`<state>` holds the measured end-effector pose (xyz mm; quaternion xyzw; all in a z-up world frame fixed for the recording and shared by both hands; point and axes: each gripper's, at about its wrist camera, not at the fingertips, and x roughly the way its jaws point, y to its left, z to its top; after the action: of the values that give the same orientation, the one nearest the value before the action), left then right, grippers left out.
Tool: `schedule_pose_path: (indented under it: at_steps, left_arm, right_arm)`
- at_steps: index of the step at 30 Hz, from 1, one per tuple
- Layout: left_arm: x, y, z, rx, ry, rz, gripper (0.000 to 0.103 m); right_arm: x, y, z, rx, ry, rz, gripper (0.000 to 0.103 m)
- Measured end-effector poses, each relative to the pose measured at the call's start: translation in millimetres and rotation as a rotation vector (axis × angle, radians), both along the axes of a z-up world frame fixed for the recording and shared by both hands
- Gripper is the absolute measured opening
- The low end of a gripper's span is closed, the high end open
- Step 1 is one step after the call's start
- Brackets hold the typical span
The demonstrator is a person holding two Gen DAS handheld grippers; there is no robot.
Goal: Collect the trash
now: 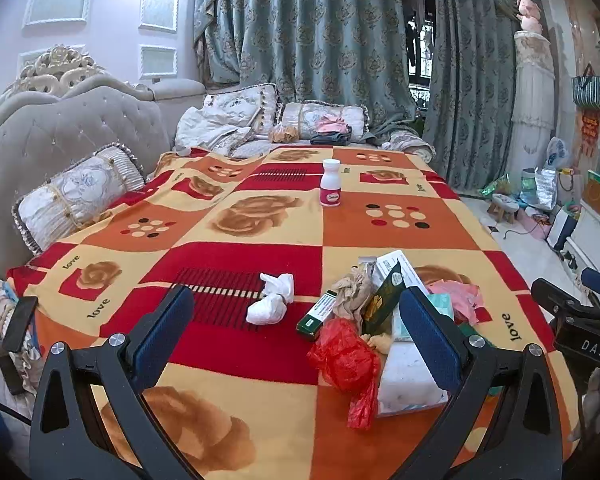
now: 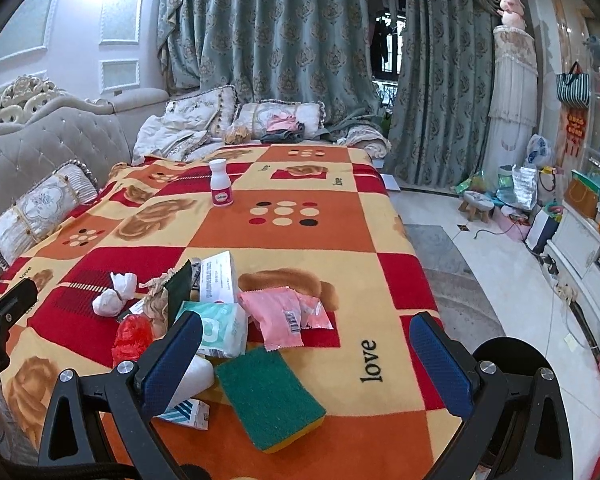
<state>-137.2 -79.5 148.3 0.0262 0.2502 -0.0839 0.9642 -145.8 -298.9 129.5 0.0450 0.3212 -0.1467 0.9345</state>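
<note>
A patchwork blanket (image 2: 308, 240) covers the bed; on its near end lies a trash heap: crumpled red plastic bag (image 1: 346, 360), white tissue wad (image 1: 271, 300), pink wrappers (image 2: 286, 316), green sponge (image 2: 268, 396). Left tongs (image 1: 296, 336) and right tongs (image 2: 306, 364) gape, empty

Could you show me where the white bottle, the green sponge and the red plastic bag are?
white bottle (image 1: 331, 184): left wrist view, middle of its body.
green sponge (image 2: 269, 395): right wrist view, green top face.
red plastic bag (image 1: 346, 362): left wrist view, crumpled middle.
</note>
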Motion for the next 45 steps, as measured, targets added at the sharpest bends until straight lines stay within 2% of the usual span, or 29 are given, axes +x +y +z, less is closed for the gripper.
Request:
schedule_pose_path:
  at_steps: [45]
  left_arm:
    - [2,-10,-5,-0.015,0.028,-0.029,0.102]
  right_arm:
    - [3,-1,4,0.005,0.009,0.006,0.103]
